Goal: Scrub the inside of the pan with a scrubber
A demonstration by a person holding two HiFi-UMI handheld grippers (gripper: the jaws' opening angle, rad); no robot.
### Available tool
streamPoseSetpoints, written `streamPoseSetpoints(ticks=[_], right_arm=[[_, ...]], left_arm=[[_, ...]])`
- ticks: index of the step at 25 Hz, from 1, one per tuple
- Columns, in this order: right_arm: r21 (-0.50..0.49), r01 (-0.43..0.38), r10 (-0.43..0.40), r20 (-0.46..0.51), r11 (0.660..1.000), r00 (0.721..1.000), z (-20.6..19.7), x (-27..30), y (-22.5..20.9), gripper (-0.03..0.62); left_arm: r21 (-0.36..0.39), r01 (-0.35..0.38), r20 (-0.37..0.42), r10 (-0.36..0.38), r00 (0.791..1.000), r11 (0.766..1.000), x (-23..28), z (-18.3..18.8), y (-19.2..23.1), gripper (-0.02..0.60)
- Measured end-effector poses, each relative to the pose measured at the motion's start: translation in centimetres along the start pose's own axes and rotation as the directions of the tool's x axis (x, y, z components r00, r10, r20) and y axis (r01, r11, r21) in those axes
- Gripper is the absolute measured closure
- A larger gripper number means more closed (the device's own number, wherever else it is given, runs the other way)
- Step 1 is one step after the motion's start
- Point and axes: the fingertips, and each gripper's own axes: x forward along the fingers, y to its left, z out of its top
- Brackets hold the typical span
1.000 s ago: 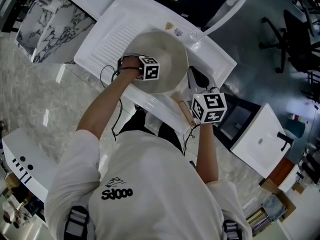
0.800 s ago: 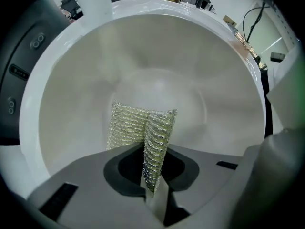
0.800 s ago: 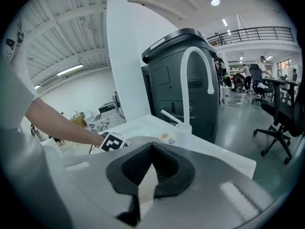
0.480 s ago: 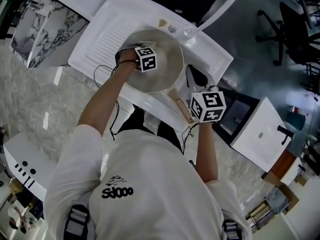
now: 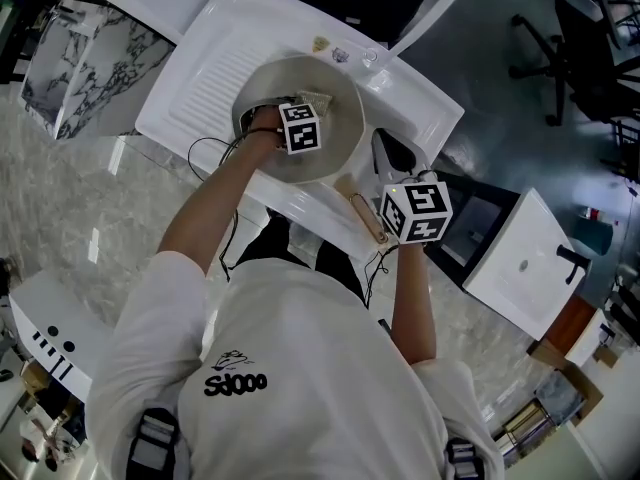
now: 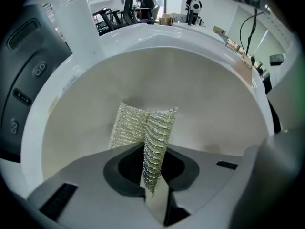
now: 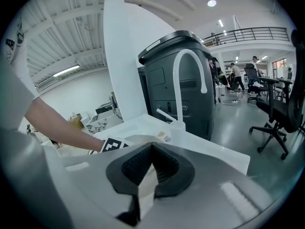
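Observation:
A round pale pan lies in the white sink. My left gripper is inside the pan, shut on a silvery mesh scrubber. In the left gripper view the scrubber stands folded between the jaws of the left gripper, against the cream pan wall. The pan's wooden handle points toward me. My right gripper is shut on that handle. The right gripper view shows the right gripper with a pale strip of handle pinched between the jaws.
A ribbed drainboard lies left of the pan. A white curved faucet rises behind it, with small fittings at the rim. A dark grey machine stands beyond the faucet. A smaller white sink unit stands at right.
The left gripper has shifted a little inside the pan with the scrubber, first toward the far rim, then back right. The right gripper has stayed on the handle.

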Motion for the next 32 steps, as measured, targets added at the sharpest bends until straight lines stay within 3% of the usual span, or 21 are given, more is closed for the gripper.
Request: streamPoseSetpoints(ticks=[4,8,11,16,23,28,32], right_arm=[[0.0,0.0,0.0,0.007,1.0,1.0,0.0,-0.2,0.2,0.585],[0.0,0.008,-0.008,0.01,1.0,1.0,0.0,-0.7,0.1,0.585],[0.001,0.021,-0.021,0.012,1.0,1.0,-0.1,-1.4,-0.2,0.585],[0.006,0.041,-0.041,0.017,0.999,0.999,-0.4,-2.6,-0.8,0.585],[0.006,0.042,-0.042,0.038,0.999,0.998,-0.3,-3.6,-1.2,0.585],[-0.015,0.035,-0.034,0.07,0.999,0.997,1.3,-4.0,-1.1,0.585],[-0.048,0.036,-0.031,0.105,0.998,0.994,3.3,-4.6,-1.3,0.585]], left_arm=[[-0.075,0.091,0.098,-0.083,0.992,0.993,-0.2,2.2,-2.1,0.52],[-0.096,0.149,0.178,-0.13,0.975,0.984,-0.5,4.2,-3.4,0.52],[-0.108,0.192,0.255,-0.159,0.954,0.975,-0.7,6.3,-4.3,0.52],[-0.123,0.209,0.373,-0.15,0.916,0.97,-2.0,9.1,-4.8,0.52],[-0.19,0.17,0.48,-0.059,0.875,0.967,-4.4,11.1,-3.2,0.52],[-0.264,0.108,0.498,0.04,0.866,0.959,-7.0,10.9,-1.6,0.52],[-0.305,0.056,0.537,0.123,0.835,0.951,-10.3,10.3,-0.6,0.52]])
